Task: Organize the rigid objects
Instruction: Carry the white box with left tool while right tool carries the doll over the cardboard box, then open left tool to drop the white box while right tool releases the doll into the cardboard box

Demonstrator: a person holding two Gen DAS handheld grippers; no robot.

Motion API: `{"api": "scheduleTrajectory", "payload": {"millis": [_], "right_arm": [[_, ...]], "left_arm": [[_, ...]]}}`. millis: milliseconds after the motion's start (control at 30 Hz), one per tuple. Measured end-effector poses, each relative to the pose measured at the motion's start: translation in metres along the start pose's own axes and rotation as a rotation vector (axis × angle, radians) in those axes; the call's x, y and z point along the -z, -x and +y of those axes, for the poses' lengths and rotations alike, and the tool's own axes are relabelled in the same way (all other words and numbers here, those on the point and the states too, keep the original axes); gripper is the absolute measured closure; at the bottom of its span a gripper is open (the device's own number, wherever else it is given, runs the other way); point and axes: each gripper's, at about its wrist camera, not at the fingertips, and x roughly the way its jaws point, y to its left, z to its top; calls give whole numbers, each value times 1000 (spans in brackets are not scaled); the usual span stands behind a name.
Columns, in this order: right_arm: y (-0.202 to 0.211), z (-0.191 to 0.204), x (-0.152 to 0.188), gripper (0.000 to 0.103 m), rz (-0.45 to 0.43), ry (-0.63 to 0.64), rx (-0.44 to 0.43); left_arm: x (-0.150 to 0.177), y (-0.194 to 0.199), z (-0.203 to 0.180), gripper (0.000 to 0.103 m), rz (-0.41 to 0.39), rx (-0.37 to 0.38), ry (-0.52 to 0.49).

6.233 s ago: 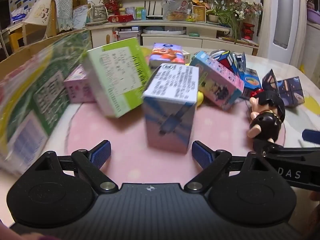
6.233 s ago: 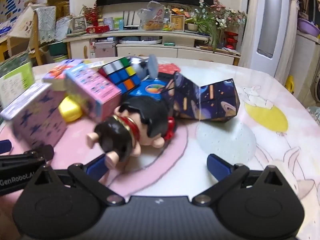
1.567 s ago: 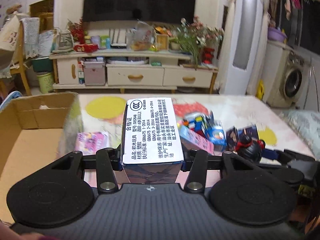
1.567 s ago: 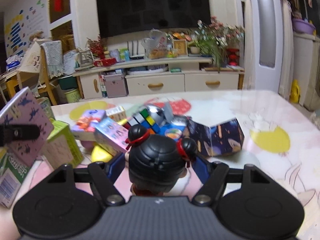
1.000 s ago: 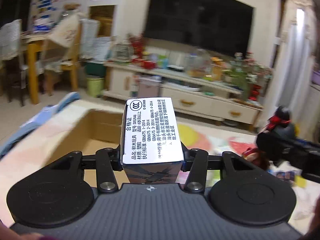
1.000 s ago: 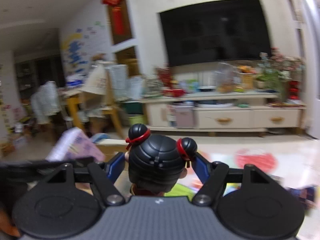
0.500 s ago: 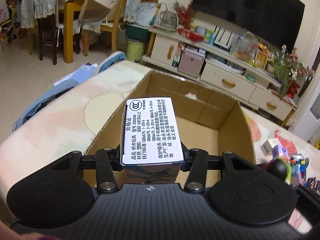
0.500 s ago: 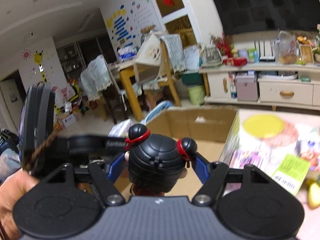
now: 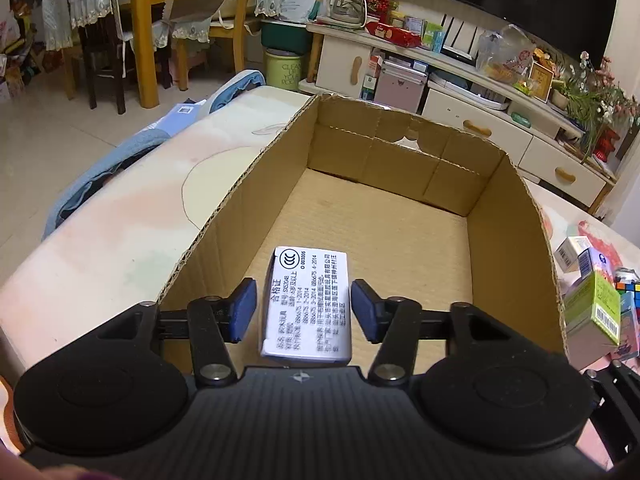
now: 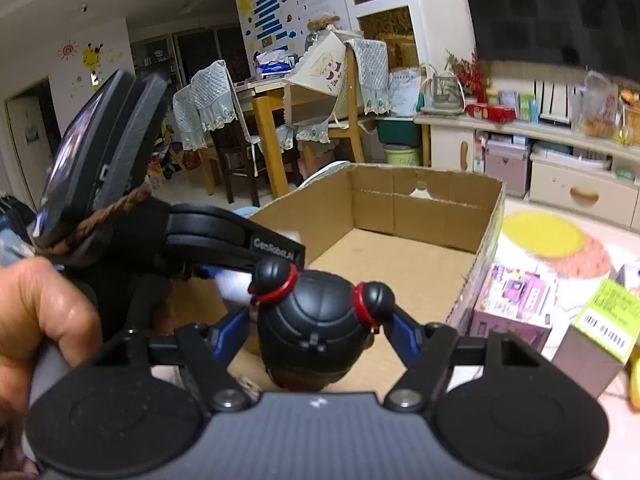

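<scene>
Left wrist view: the left gripper (image 9: 303, 309) is hanging over the near end of the open cardboard box (image 9: 516, 184), and its jaws are opening. The white-labelled toy box (image 9: 308, 305) is sitting between the two blue pads (image 9: 243, 307), with a clear gap showing on each side, so neither pad is pressing on it. Its printed label is facing the camera and its lower end is disappearing behind the gripper body; whether it is resting on the box floor cannot be told.

Right wrist view: the right gripper (image 10: 320, 330) is holding the black-haired doll (image 10: 316, 330) by the head, the blue pads pressing on either side just below the two red-banded buns. The doll is hovering above the near part of the cardboard box, head towards the camera, its body hidden beneath.

Differences between views: only the right wrist view is showing the person's hand (image 10: 44, 320) gripping the left gripper's handle, and the left gripper seen from the side reaching into the box. It is also showing a pink toy carton (image 10: 516, 300) lying just outside the box's right wall. Only the left wrist view is showing the toy box's label, a green carton (image 9: 592, 312) beside the box and a blue cloth (image 9: 120, 152) draped over the table (image 9: 100, 240) edge.
</scene>
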Motion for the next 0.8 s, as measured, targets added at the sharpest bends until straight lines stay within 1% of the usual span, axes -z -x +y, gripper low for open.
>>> {"api": "scheduleTrajectory", "payload": {"millis": [67,133,200,267,333,367,467,500,600,667,733,800], "right_arm": [[2,1,3,30,-2,10,-6],[6,1,5,30,-11,-8,-11],[11,-2,6,29,-19,-28,-17],[22,-4,7,27,-33,-43,-22],[31,-5,6,24,-56,-43,-9],[40,-6,7,20,-70,-40,7],[60,-14,10,16,-102,-52,56],[65,-19,12,16,-110,-63,76],[89,-36,22,9,-144,-101,151],[100,-49,29,8,-155,-122,207],[105,-63,35,7,-150,-149,262],[110,-80,42,7,-138,-198,322]], "left_arm": [[-1,2,4,28,-11,2,8],[-4,7,5,19,-39,-1,13],[-5,13,2,16,-66,4,10],[-3,21,-2,14,-96,36,14],[0,26,-9,8,-125,84,14],[3,28,-14,6,-138,107,5],[11,32,-29,3,-186,151,-50],[13,34,-32,3,-208,153,-69],[18,35,-43,3,-288,144,-116],[24,34,-48,3,-327,145,-143],[29,30,-53,3,-342,137,-173],[34,26,-56,2,-334,123,-212]]}}
